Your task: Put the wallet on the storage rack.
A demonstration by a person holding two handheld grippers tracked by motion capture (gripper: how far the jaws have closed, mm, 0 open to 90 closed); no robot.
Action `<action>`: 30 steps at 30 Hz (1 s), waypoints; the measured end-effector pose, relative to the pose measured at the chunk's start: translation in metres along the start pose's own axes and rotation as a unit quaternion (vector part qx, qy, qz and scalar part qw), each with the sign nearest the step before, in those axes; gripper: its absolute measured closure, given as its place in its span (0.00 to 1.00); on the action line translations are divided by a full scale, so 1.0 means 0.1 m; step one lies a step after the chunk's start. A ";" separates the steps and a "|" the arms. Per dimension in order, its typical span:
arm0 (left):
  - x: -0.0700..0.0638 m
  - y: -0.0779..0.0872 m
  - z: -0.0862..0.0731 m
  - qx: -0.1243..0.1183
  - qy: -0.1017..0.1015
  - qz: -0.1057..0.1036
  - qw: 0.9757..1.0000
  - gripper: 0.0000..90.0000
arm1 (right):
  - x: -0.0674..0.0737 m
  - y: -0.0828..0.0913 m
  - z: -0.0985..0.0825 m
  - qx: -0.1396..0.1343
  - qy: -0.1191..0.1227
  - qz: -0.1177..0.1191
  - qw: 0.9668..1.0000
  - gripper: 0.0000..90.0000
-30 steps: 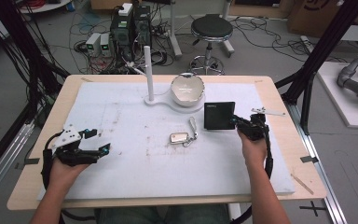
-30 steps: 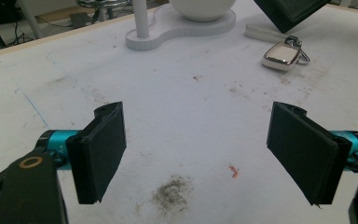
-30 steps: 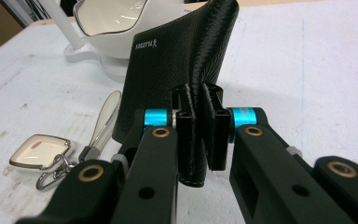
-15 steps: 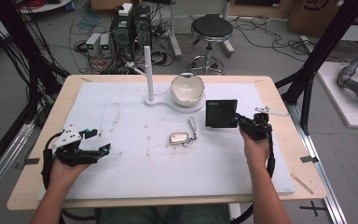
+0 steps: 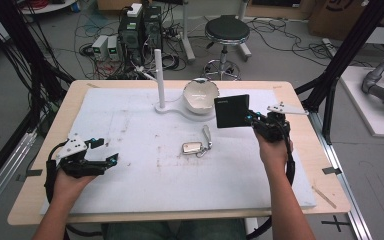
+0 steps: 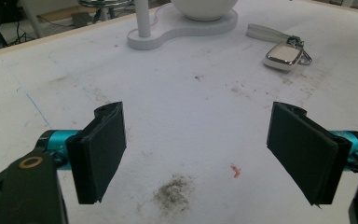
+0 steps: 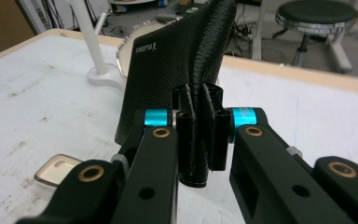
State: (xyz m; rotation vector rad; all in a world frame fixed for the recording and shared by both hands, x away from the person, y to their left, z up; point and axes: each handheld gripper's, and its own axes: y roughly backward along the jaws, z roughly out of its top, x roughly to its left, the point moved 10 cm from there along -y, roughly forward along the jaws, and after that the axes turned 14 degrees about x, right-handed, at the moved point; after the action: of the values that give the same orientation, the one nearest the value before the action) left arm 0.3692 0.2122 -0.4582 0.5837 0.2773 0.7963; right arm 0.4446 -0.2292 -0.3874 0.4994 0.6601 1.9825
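A black leather wallet (image 5: 231, 110) hangs above the white mat, pinched at its right edge by my right gripper (image 5: 252, 120). In the right gripper view the wallet (image 7: 168, 70) stands between the two pads, which are shut on its folded edge (image 7: 200, 135). A silver car key with a grey strap (image 5: 196, 145) lies flat in the mat's middle, and it appears again as the key (image 6: 285, 52). My left gripper (image 5: 109, 151) rests at the mat's left, open with nothing between its pads (image 6: 205, 154). Behind the wallet sits a white bowl (image 5: 200, 94).
A white stand with an upright post (image 5: 159, 80) holds the bowl at the back centre. The white mat (image 5: 145, 175) covers a wooden table (image 5: 305, 150). Black frame legs flank both sides. A stool and cabled equipment stand on the floor behind.
My right gripper has lifted the wallet off the mat and tilted it up toward the bowl. The left gripper and the key have stayed put.
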 end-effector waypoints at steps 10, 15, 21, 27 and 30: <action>0.01 0.02 0.00 -0.002 0.000 0.000 1.000 0.22 | 0.31 0.04 0.47 0.005 0.079 -0.005 0.997 0.95; 0.01 0.01 0.01 -0.003 -0.001 -0.001 1.000 0.22 | 0.47 -0.03 0.76 0.023 0.139 -0.016 0.990 0.95; 0.01 0.00 0.01 -0.002 -0.002 -0.002 1.000 0.22 | 0.52 -0.10 0.97 0.032 0.161 -0.026 0.986 0.95; 0.03 0.01 0.00 -0.003 0.001 -0.002 1.000 0.22 | 0.55 -0.26 1.14 0.042 0.174 -0.035 0.983 0.95; 0.04 0.01 0.00 -0.003 0.002 -0.001 1.000 0.22 | 0.55 -0.39 1.14 0.052 0.173 -0.036 0.983 0.95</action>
State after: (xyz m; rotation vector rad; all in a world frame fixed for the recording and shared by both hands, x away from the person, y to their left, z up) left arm 0.3714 0.2156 -0.4579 0.5753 0.2796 0.7956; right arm 0.5123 -0.1376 -0.3195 0.1874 0.9874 1.9909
